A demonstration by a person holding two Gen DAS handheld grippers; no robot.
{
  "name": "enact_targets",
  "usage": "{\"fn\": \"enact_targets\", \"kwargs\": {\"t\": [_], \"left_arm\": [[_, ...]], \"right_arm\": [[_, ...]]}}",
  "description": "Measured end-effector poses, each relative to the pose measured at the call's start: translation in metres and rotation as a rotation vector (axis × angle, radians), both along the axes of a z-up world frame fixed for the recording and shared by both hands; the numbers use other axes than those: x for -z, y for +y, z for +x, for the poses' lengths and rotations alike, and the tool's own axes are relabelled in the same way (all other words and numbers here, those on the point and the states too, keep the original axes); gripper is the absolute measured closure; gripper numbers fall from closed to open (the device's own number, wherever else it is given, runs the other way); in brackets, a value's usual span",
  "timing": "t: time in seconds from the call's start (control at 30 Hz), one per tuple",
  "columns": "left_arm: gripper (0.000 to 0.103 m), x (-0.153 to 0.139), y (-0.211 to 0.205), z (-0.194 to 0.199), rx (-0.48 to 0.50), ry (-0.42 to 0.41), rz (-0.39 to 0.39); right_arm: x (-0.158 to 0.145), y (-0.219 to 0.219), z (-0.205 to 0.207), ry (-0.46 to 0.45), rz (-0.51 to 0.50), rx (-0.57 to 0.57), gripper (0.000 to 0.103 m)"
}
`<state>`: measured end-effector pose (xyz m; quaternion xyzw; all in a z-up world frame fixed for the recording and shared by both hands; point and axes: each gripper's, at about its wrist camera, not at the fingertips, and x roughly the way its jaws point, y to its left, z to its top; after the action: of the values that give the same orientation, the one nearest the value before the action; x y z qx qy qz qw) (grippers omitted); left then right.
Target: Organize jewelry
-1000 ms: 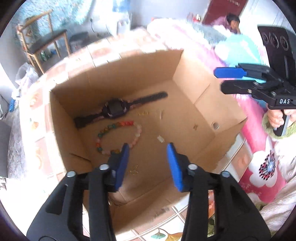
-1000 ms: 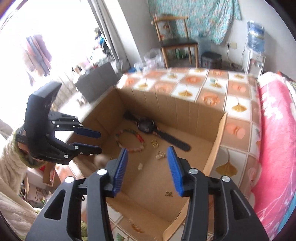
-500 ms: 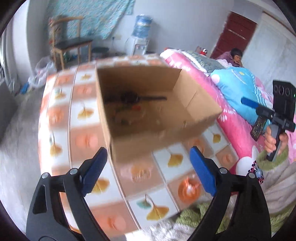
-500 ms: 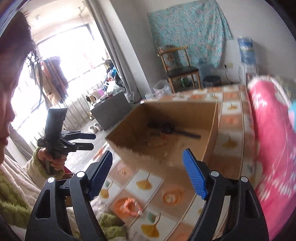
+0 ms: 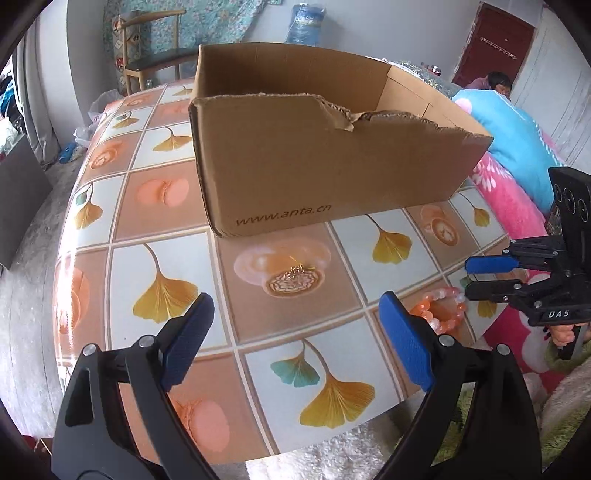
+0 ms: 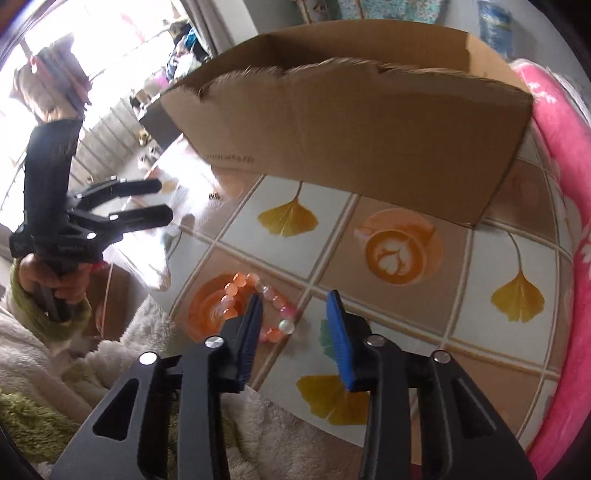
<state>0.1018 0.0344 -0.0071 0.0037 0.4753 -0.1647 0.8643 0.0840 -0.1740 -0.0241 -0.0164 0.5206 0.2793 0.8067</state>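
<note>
A bracelet of orange and pink beads (image 6: 236, 295) lies on the tiled tablecloth near the table's front edge; the left wrist view shows the bracelet (image 5: 443, 312) at the right. My right gripper (image 6: 295, 310) hovers just over it with its jaws closing. The bracelet's right side lies between the fingers, and the pads do not press on it. My left gripper (image 5: 299, 325) stands wide open over bare table, holding nothing. The cardboard box (image 5: 325, 166) stands behind; its inside is hidden from here.
The table (image 5: 166, 206) ends just below both grippers, with fuzzy white and green fabric (image 6: 110, 369) beyond the edge. A pink blanket (image 6: 565, 147) lies right of the box. A chair (image 5: 147, 55), a water bottle (image 5: 306, 22) and a person (image 5: 498, 83) are far back.
Both grippers have drawn back out of the box and sunk toward the table's front edge. The left one spread wide. The right one widened, then narrowed over the bracelet.
</note>
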Motion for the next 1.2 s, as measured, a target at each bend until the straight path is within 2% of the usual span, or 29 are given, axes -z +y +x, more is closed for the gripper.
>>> {"fn": "enact_targets", "kwargs": {"t": [0.13,0.27,0.43,0.6,0.77,1.2], "left_arm": [[0.016,0.004,-0.003,-0.003,-0.001,-0.017,0.020],[0.016,0.008,-0.007,-0.007,-0.011,-0.030,0.049],[0.016,0.008,-0.013,-0.007,-0.039,-0.026,0.086],[0.016,0.020,-0.017,0.008,-0.130,0.032,0.127],[0.015,0.027,-0.015,0.017,-0.197,0.074,0.101],[0.008,0.033,-0.028,0.030,-0.208,0.049,0.171]], "right_arm": [[0.012,0.025,0.002,-0.019,-0.116,-0.068,0.082],[0.013,0.038,0.000,-0.063,-0.190,-0.098,0.090],[0.012,0.037,0.004,-0.074,-0.190,-0.062,0.092],[0.012,0.025,0.021,-0.110,-0.224,0.062,0.092],[0.015,0.017,0.030,-0.112,-0.208,0.157,0.092],[0.019,0.019,0.027,-0.106,-0.206,0.207,0.092]]}}
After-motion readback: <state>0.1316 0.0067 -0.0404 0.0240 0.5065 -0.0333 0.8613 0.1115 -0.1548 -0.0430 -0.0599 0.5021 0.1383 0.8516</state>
